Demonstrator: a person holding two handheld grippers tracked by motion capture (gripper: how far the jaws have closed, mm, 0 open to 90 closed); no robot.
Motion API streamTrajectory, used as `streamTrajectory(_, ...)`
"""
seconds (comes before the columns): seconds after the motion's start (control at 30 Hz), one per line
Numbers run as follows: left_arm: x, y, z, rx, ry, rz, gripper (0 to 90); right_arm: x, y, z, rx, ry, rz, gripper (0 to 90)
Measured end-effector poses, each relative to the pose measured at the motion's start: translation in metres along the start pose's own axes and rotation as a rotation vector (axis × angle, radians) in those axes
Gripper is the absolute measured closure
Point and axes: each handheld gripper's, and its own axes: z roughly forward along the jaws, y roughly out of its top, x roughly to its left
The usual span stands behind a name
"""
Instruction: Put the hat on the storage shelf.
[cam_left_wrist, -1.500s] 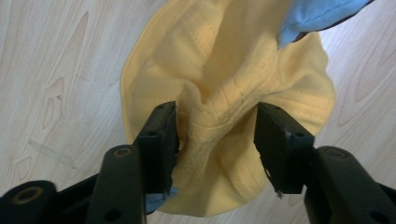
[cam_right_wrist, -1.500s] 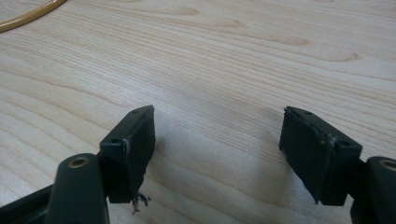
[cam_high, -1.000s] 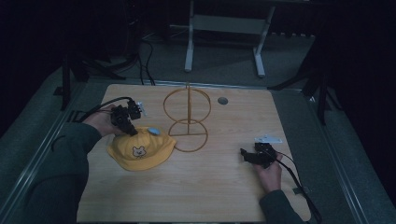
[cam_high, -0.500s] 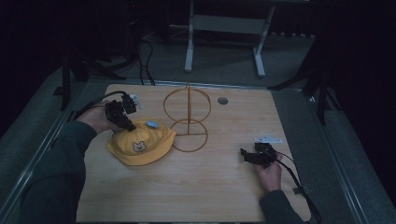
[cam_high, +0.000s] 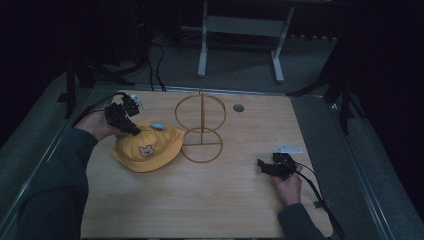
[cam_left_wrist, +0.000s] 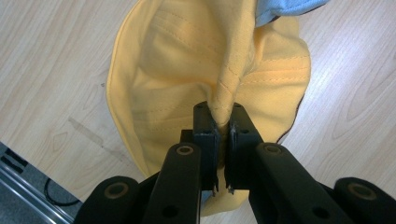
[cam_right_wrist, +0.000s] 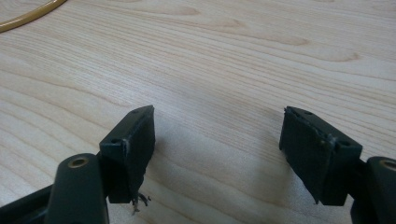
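Note:
A yellow cap (cam_high: 146, 148) with a small bear face lies on the left half of the wooden table (cam_high: 210, 200). My left gripper (cam_high: 131, 131) is shut on a fold of the cap's fabric and holds that edge lifted off the wood. In the left gripper view the yellow cap (cam_left_wrist: 196, 60) hangs from the left gripper (cam_left_wrist: 223, 122), pinched between both pads, with a pale blue lining at the top. My right gripper (cam_high: 262, 165) rests low at the table's right, open. In the right gripper view the right gripper (cam_right_wrist: 217, 126) has only bare wood between its fingers.
A gold wire stand (cam_high: 201, 125), an upright ring on a post over a flat ring base, stands just right of the cap. A small dark round inset (cam_high: 238, 107) sits near the table's far edge. A small white piece (cam_high: 286, 149) lies beside the right hand.
My left gripper has risen and drawn back toward the far left, pulling the cap's edge up with it. The right hand has kept still.

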Motion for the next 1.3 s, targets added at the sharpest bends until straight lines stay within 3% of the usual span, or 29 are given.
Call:
streamTrajectory(0.2,0.003,-0.003,-0.008,-0.029,0.007,-0.024,84.8,0.0,0.0,0.0,0.0,0.001,0.0,26.6)
streamTrajectory(0.37,0.008,-0.006,-0.019,-0.084,0.019,-0.058,84.8,0.0,0.0,0.0,0.0,0.0,0.0,26.6)
streamTrajectory(0.73,0.012,-0.007,-0.03,-0.1,0.038,-0.079,84.7,0.0,0.0,0.0,0.0,0.0,-0.001,26.5)
streamTrajectory(1.3,0.019,-0.012,-0.054,-0.167,0.066,-0.118,84.7,0.0,0.0,0.0,0.0,0.0,-0.001,26.5)
